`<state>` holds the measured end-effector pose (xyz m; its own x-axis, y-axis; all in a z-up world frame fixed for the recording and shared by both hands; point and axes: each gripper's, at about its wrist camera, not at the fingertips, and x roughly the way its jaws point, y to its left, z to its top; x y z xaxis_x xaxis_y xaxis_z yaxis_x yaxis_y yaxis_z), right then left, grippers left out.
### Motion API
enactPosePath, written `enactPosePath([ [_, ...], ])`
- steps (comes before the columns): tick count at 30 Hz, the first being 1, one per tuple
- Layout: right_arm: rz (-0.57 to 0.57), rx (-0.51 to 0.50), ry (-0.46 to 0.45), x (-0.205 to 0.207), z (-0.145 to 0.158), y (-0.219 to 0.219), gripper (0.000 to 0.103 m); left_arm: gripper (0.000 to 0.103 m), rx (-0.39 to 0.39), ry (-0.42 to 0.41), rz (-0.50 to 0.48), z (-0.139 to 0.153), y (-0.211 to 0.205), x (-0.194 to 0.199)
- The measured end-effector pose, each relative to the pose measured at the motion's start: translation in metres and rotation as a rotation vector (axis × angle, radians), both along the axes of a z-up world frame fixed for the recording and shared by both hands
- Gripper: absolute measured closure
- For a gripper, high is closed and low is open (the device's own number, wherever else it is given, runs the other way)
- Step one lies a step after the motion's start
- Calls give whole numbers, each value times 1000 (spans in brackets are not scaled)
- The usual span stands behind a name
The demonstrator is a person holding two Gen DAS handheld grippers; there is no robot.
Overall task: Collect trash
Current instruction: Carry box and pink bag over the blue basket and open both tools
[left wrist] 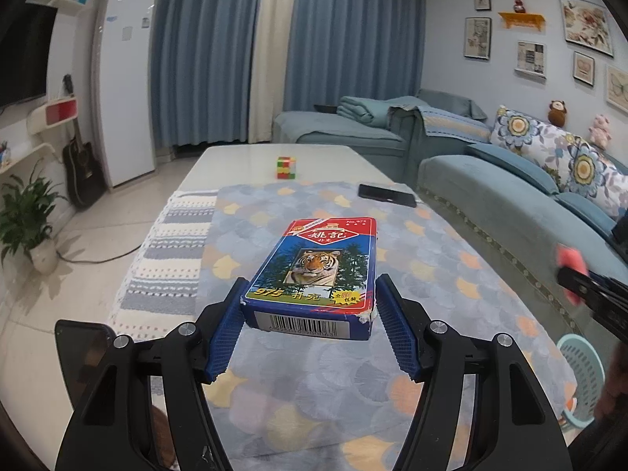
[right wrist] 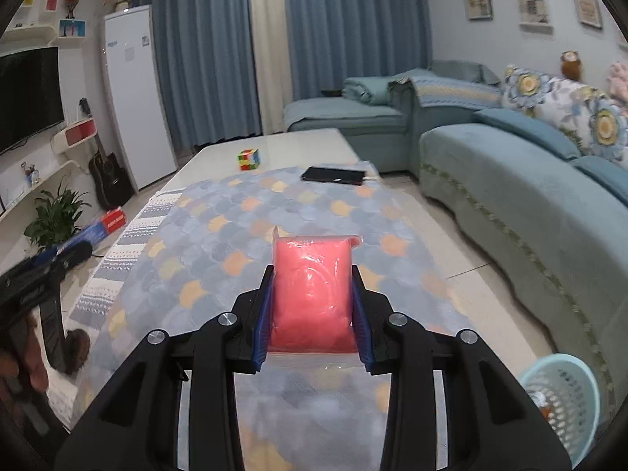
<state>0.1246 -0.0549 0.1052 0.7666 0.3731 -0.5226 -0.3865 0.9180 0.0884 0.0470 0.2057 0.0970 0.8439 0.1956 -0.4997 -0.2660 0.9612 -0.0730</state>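
Both claws are loaded. Left claw (left wrist: 308,316) is clamped on the near end of a blue playing-card box (left wrist: 314,271) with a tiger on its lid; the blue pads (left wrist: 225,333) press its two near corners, one of which looks dented, and the box juts forward toward 12 o'clock, lifted clear of the patterned cloth (left wrist: 431,267) below. Right claw (right wrist: 313,310) is closed on a pink packet in clear wrap (right wrist: 313,294), held by its sides with the far end sticking out past the fingertips, also above the cloth-covered surface (right wrist: 219,204).

Judging by this, the picking-up step looks finished for these two pieces, and the carrying-to-the-bin step is in hand. A pale blue perforated basket (right wrist: 565,400) stands on the floor at about 4 o'clock in the right wrist view, beside the sofa (right wrist: 530,204); something small already lies in it, though what it is cannot be told. In the left wrist view the same basket (left wrist: 581,373) shows at 4 o'clock.

Next, each claw would need to swing rightward and down over the basket's mouth before opening, one after the other so the arms do not cross. A puzzle cube (right wrist: 248,159) and a dark phone (right wrist: 333,175) lie at the far end near 12 o'clock; these seem unlikely to be trash.
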Motion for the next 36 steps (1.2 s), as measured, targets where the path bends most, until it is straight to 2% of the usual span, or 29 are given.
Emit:
enactPosePath([
  [6, -74, -16, -82, -46, 3, -56, 71, 40, 52, -57, -106, 7, -41, -10],
  [9, -124, 2, -82, -56, 0, -85, 71, 40, 49, -70, -179, 8, -69, -13],
  [18, -290, 29, -57, -64, -20, -188, 71, 40, 50, -73, -471, -1, -192, -16],
  [26, -470, 171, -2, -67, -38, -305, 71, 40, -60, -5, -641, -23, -278, 2],
  [30, -531, 214, 27, -67, -47, -340, 71, 40, -93, 42, -768, -34, -337, 18],
  [34, -590, 247, 75, -64, -59, -367, 71, 40, -98, 87, -822, -47, -383, 35],
  [36, -608, 231, 94, -62, -64, -375, 71, 40, -95, 103, -835, -54, -401, 43],
])
